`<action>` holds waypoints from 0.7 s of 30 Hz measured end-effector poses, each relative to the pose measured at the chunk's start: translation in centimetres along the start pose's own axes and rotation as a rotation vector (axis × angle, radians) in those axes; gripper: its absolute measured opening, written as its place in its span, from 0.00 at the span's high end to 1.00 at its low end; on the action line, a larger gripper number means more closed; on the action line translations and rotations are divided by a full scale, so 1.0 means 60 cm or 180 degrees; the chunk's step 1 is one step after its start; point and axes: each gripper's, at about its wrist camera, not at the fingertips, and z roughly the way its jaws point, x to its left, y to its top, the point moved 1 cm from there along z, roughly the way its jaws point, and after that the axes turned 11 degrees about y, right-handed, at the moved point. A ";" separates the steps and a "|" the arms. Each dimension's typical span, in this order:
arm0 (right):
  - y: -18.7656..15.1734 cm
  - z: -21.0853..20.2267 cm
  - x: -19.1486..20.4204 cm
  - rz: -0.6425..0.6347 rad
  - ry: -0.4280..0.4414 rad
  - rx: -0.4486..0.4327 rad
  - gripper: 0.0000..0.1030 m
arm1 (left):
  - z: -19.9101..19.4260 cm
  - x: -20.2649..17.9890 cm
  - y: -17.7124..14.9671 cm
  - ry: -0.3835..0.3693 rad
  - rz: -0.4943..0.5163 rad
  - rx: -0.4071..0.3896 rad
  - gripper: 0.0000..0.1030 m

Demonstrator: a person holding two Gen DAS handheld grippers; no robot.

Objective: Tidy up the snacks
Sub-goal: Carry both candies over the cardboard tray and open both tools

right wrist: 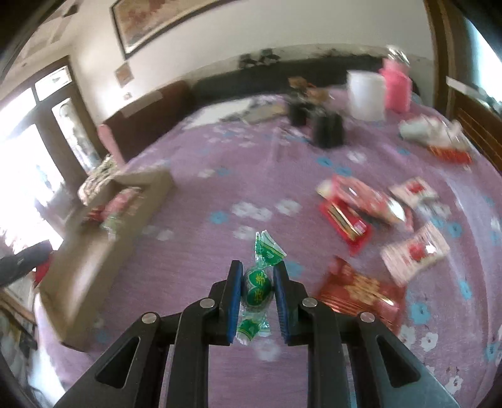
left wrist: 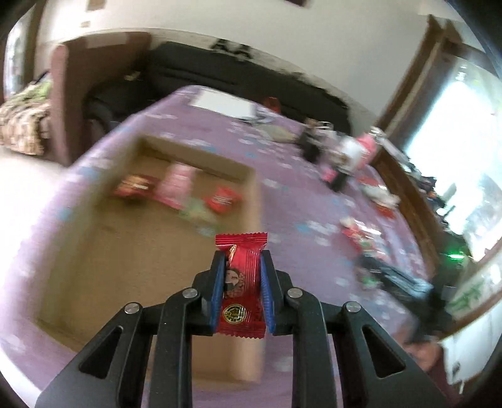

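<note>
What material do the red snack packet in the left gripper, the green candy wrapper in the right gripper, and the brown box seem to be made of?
Red snack packet: glossy plastic film, probably; it shines and has crimped zigzag ends. Green candy wrapper: thin, partly clear plastic film, with twisted ends. Brown open box: looks like matte cardboard, though blurred.

White plaster walls (right wrist: 219, 37) enclosed the room. A wide framed landscape painting (right wrist: 163, 22) hung at 11 o'clock in the right view. A long black sofa (left wrist: 238, 78) ran along the wall at 12 o'clock, a dark brown wooden cabinet (left wrist: 78, 94) at 10 o'clock. A purple flowered tablecloth (right wrist: 251, 163) covered the table. Overexposed daylight came through the wood-framed window (left wrist: 464, 131) at 3 o'clock and the glazed door (right wrist: 28, 150) at 9 o'clock.
</note>
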 end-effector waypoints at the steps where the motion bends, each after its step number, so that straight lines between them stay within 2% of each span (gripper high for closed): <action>1: 0.007 -0.002 0.016 -0.0057 0.0050 0.0002 0.80 | 0.005 0.017 0.007 0.0058 -0.0018 0.0003 0.82; 4: 0.036 0.005 0.082 -0.0242 0.0286 0.0073 0.80 | 0.039 0.065 0.029 0.0192 -0.0135 0.0089 0.82; 9: 0.060 0.066 0.190 -0.0448 0.0630 0.0370 0.81 | 0.099 0.110 0.045 0.0291 -0.0313 0.0291 0.82; 15: 0.052 0.167 0.281 -0.0595 0.0740 0.0791 0.81 | 0.139 0.116 0.066 0.0340 -0.0333 0.0352 0.82; 21: 0.038 0.237 0.310 -0.0620 0.0690 0.1064 0.81 | 0.140 0.123 0.071 0.0266 -0.0355 0.0325 0.82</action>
